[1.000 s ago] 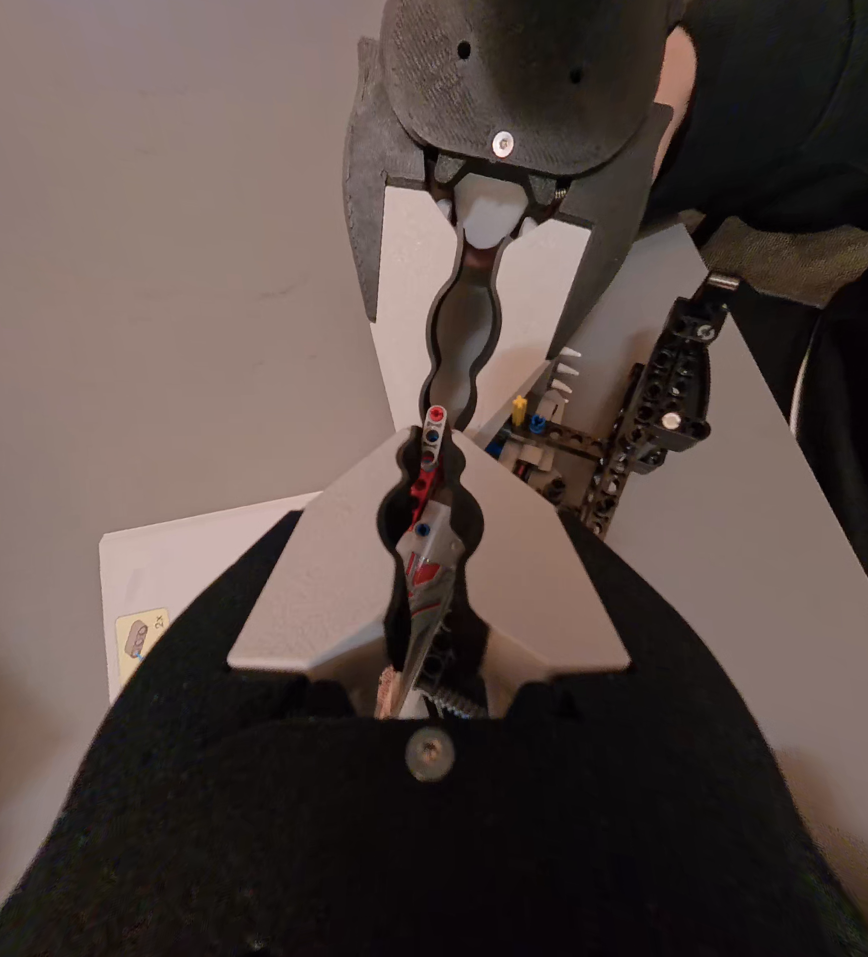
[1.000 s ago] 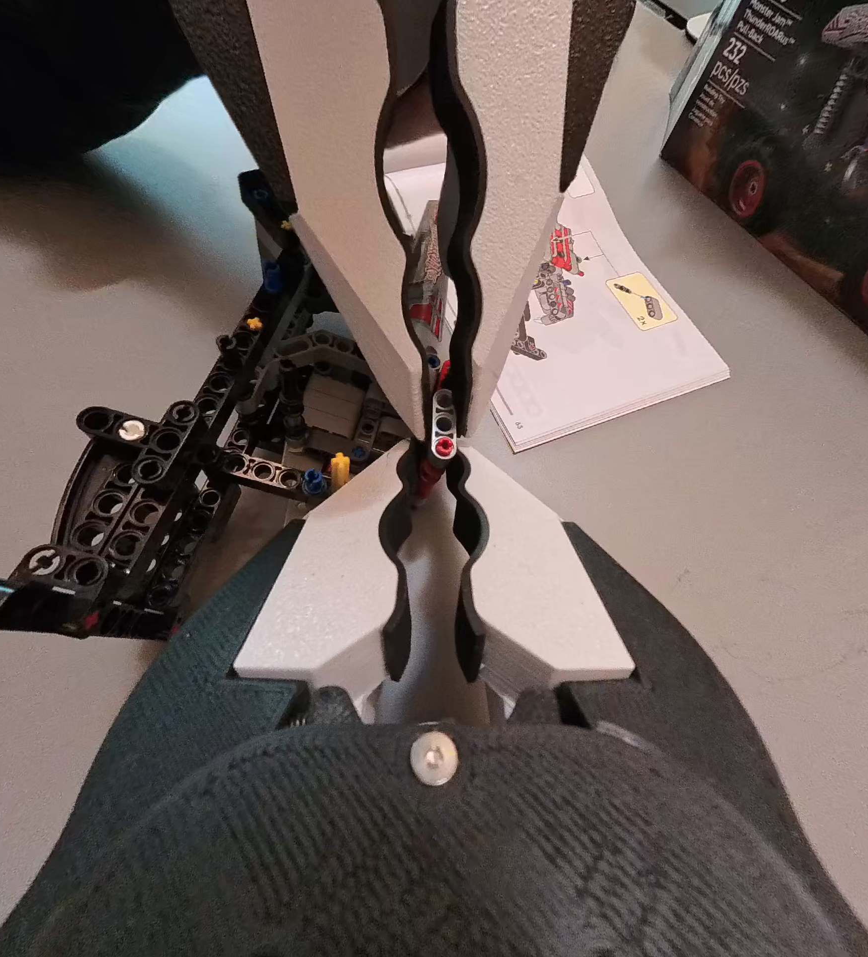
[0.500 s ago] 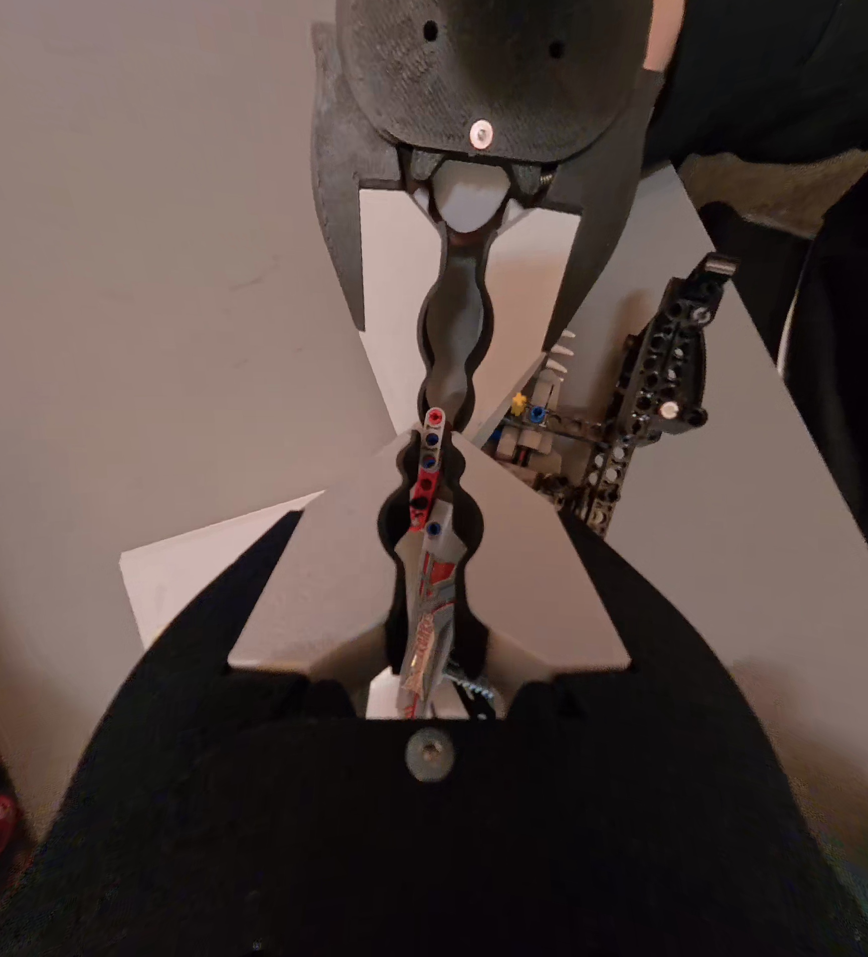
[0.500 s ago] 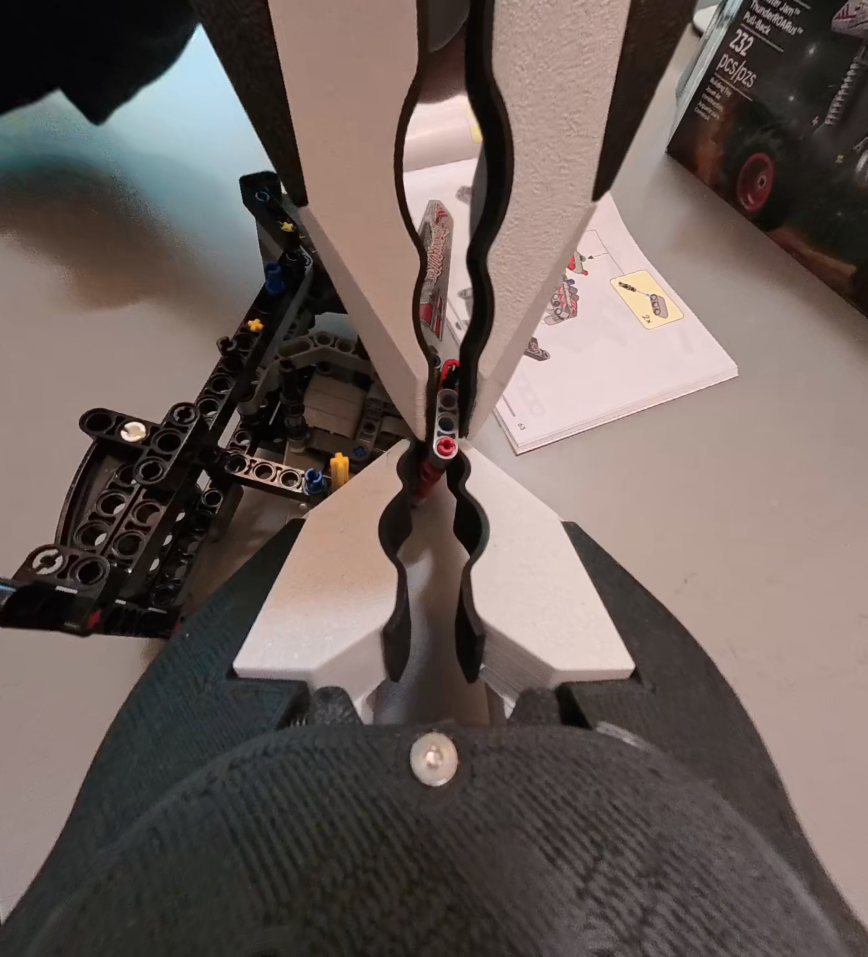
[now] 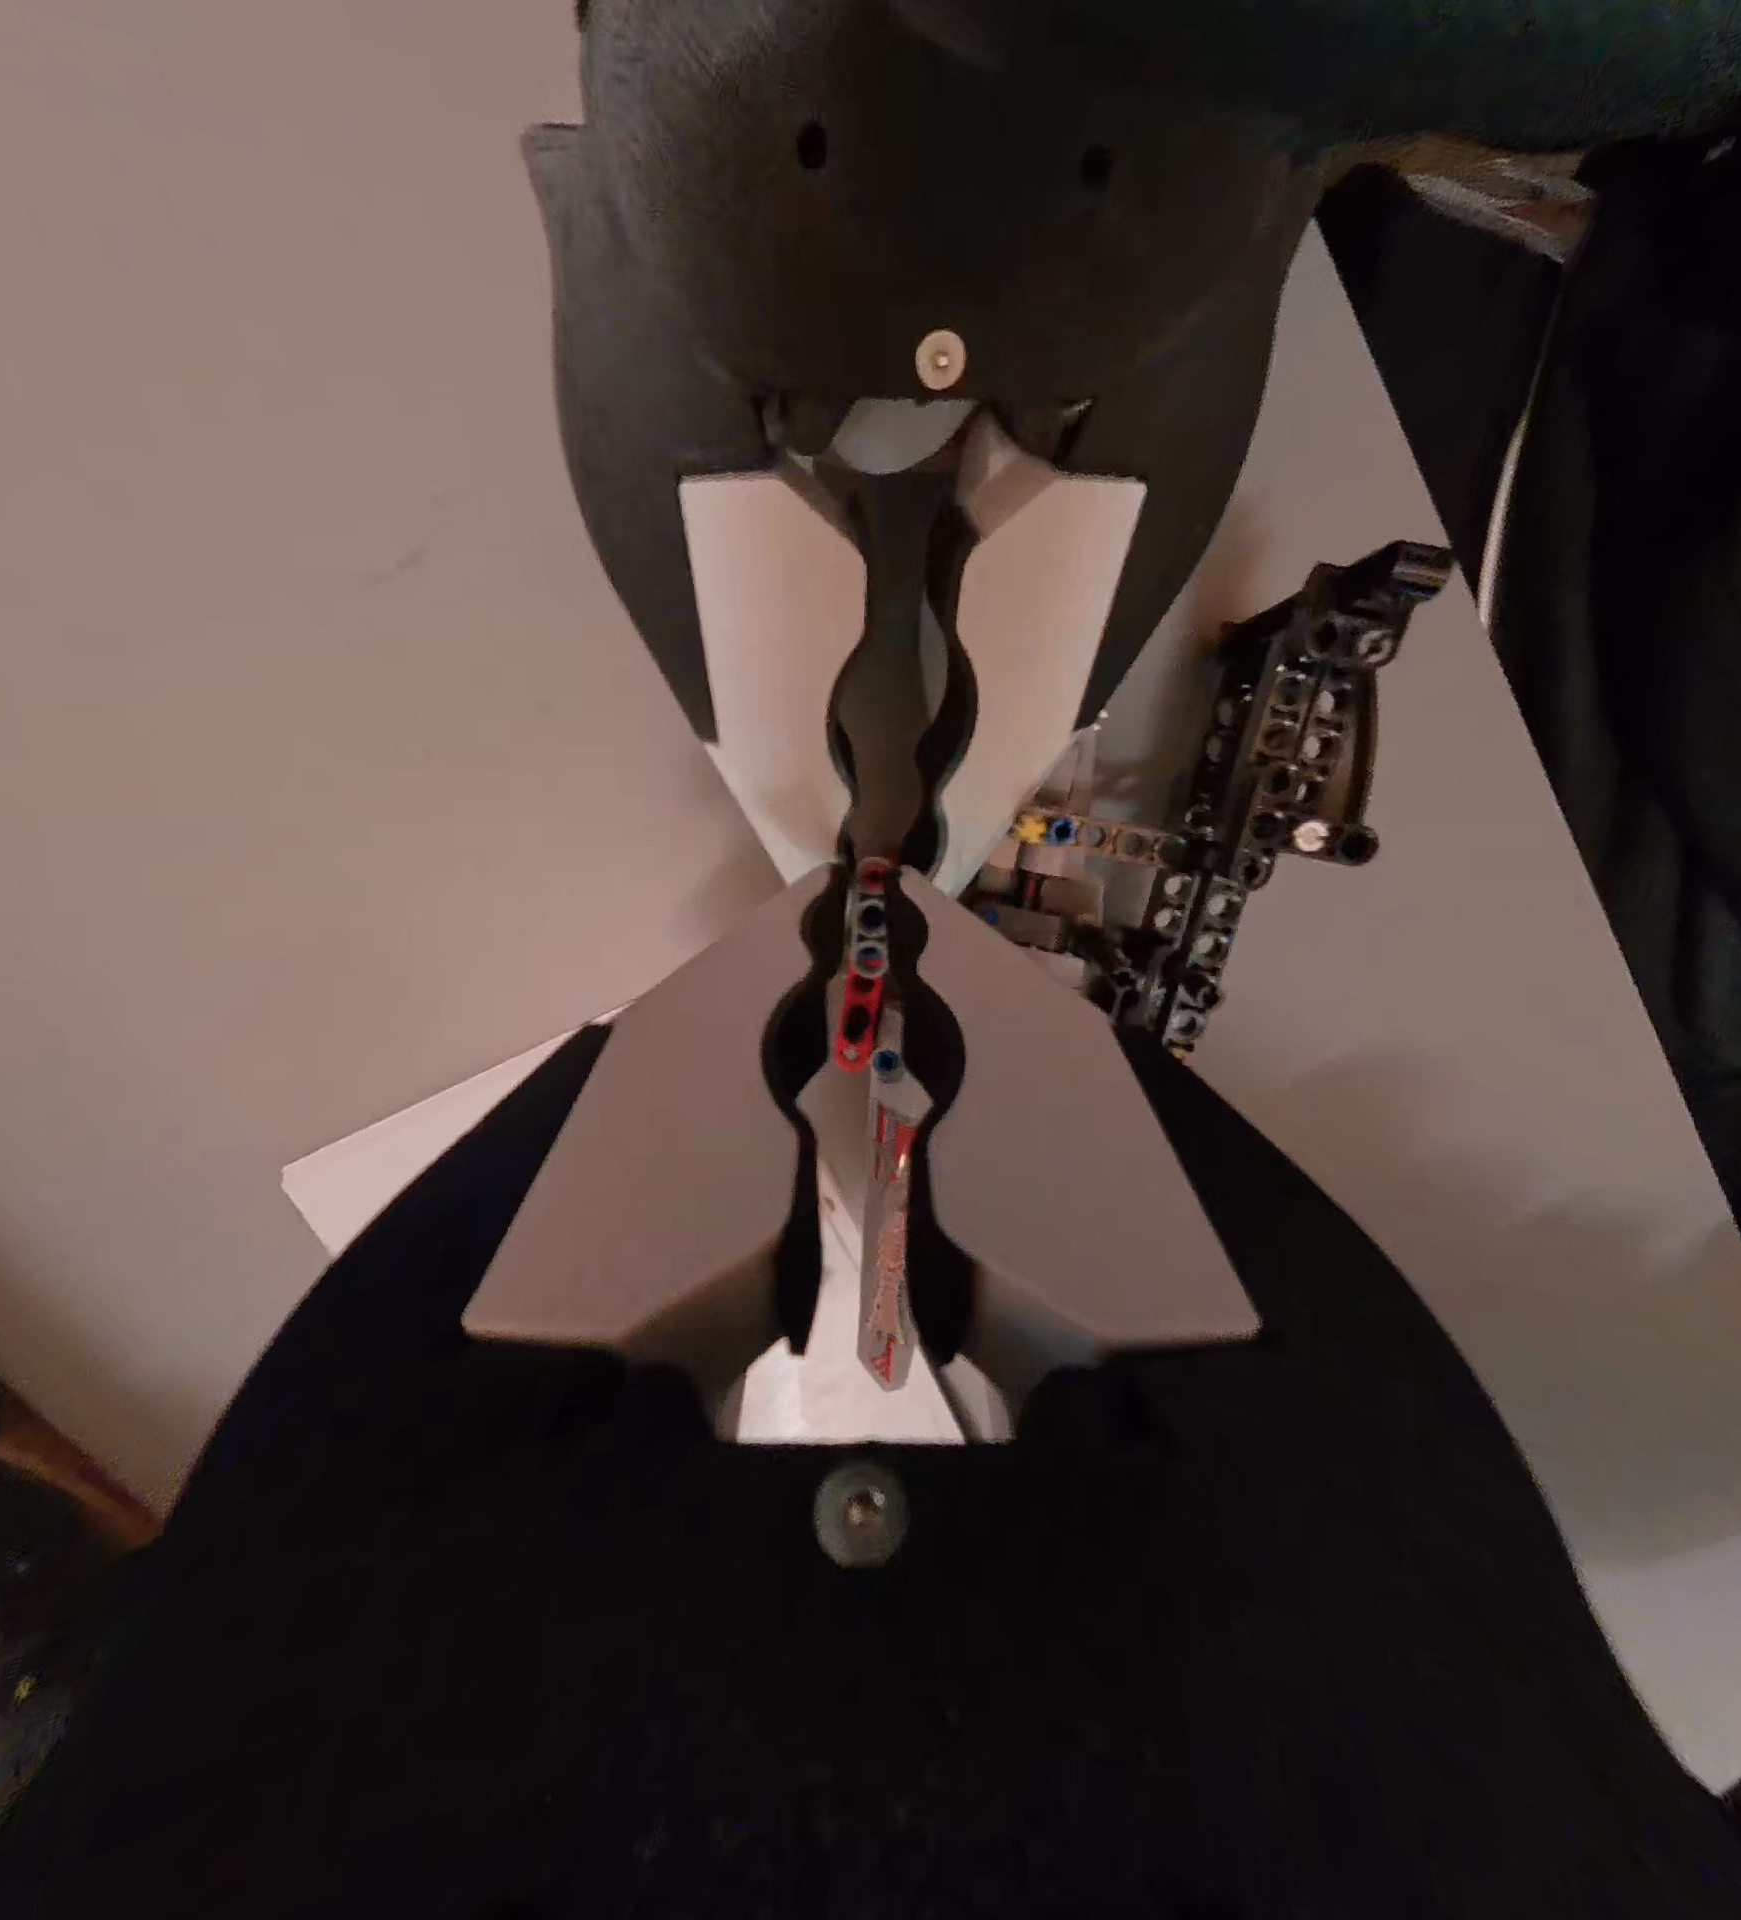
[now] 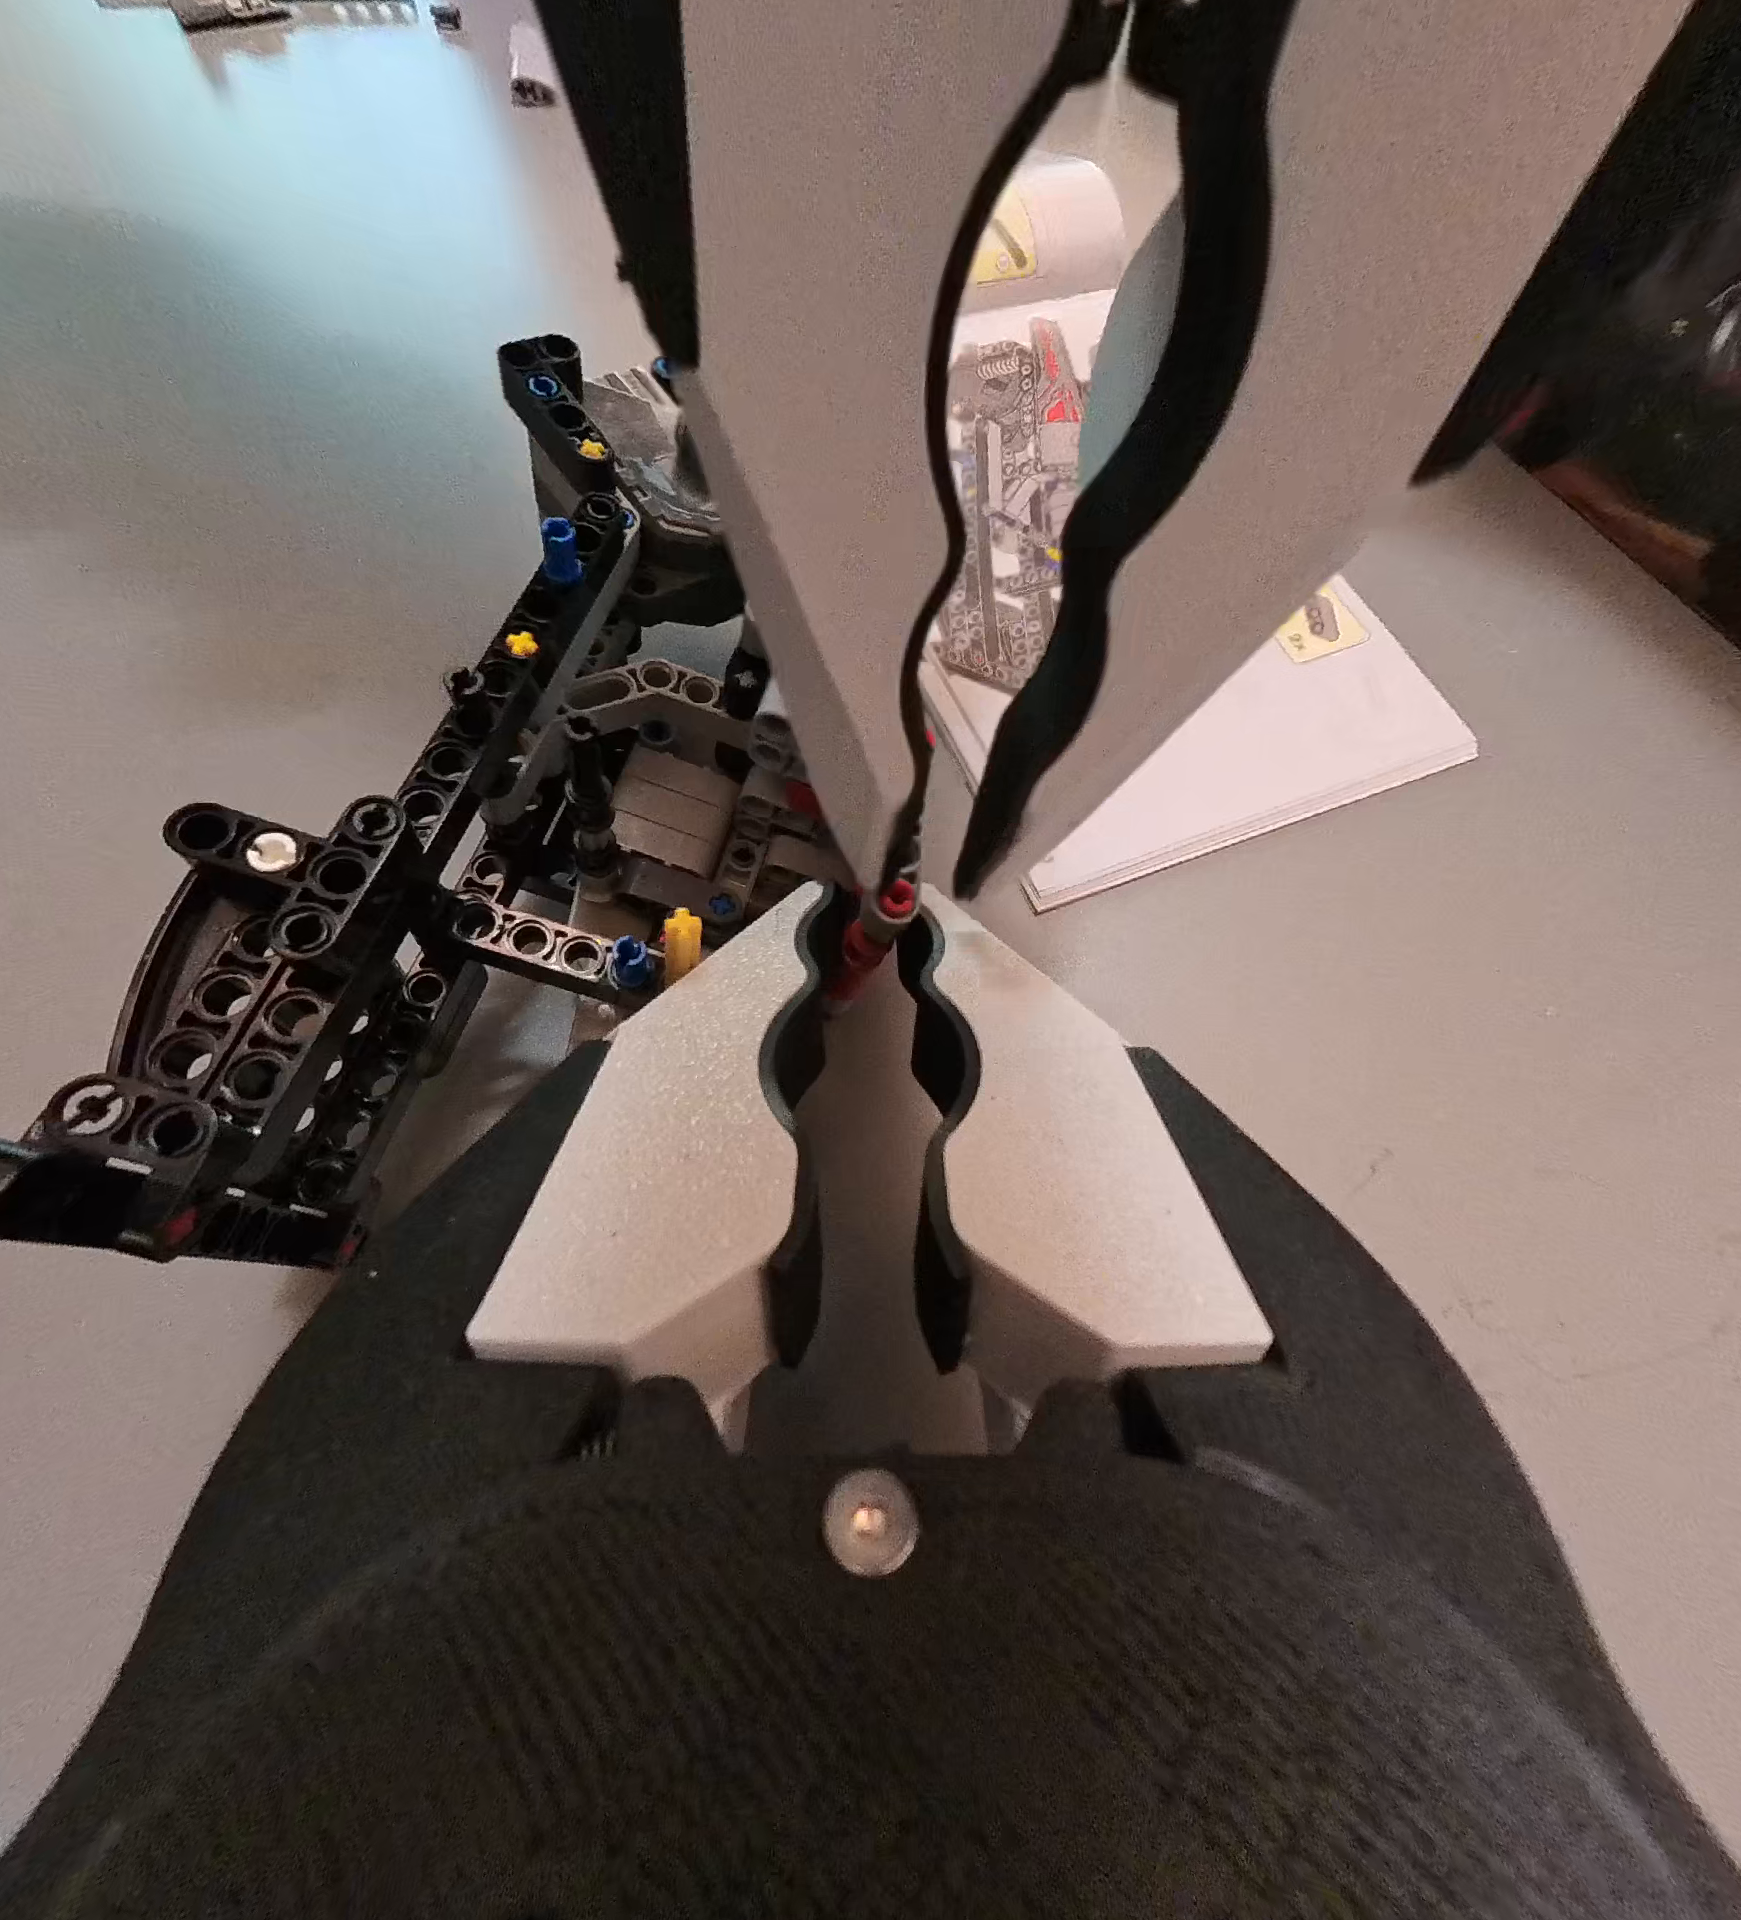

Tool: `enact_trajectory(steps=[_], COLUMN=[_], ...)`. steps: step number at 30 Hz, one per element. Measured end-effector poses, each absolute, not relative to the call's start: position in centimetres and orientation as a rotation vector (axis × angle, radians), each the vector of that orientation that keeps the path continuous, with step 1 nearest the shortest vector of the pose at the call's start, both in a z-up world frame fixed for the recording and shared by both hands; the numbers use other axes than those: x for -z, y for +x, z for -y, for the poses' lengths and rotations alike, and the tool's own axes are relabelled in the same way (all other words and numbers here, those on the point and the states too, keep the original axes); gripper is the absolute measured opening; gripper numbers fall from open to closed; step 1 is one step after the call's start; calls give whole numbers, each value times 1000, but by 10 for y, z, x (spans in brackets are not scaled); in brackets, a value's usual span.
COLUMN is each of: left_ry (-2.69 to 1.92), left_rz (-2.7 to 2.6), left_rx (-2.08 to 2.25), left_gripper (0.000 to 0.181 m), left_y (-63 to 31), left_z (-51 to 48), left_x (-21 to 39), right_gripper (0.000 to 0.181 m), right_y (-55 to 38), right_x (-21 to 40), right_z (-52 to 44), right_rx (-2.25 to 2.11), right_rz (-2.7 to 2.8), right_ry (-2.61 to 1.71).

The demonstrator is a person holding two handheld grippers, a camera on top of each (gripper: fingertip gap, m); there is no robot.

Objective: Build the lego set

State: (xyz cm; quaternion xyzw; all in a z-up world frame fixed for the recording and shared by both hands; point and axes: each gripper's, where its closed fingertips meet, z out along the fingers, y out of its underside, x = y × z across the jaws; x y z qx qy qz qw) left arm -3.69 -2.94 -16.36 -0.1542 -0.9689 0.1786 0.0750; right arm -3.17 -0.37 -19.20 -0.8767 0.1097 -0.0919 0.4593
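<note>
My left gripper (image 5: 868,883) is shut on a small sub-assembly: a thin grey beam (image 5: 868,925) with blue pins, a red beam (image 5: 855,1013) and a grey panel (image 5: 887,1195) with red markings hanging back between the fingers. My right gripper (image 6: 874,909) faces it tip to tip and is shut on the same piece's end, where a grey beam end (image 6: 892,899) and a red part (image 6: 858,951) show. Both hold it in the air above the table. The black Technic chassis (image 6: 305,987) lies on the table below left, and also shows in the left wrist view (image 5: 1271,790).
An open instruction booklet (image 6: 1261,748) lies right of the chassis. The dark set box (image 6: 1728,416) stands at the far right. The grey table (image 6: 1468,1091) shows bare to the right. A person's dark sleeve (image 5: 1676,623) is behind the right gripper. Left and right tips are no more than a few centimetres apart.
Both grippers stayed shut on the piece and moved closer together, each looming larger in the other's view. The grey panel has swung straighter behind the red beam.
</note>
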Motion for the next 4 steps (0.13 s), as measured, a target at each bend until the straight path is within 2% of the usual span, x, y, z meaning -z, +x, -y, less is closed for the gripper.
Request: enact_trajectory(steps=[4], left_ry=[-485], left_rz=[2909], left_rx=[-492], left_gripper=[4], left_y=[-38], left_z=[28], left_x=[164], right_gripper=[9], right_y=[-31], right_x=[192], right_z=[4], right_rx=[231], right_rz=[-271], right_ry=[-2159])
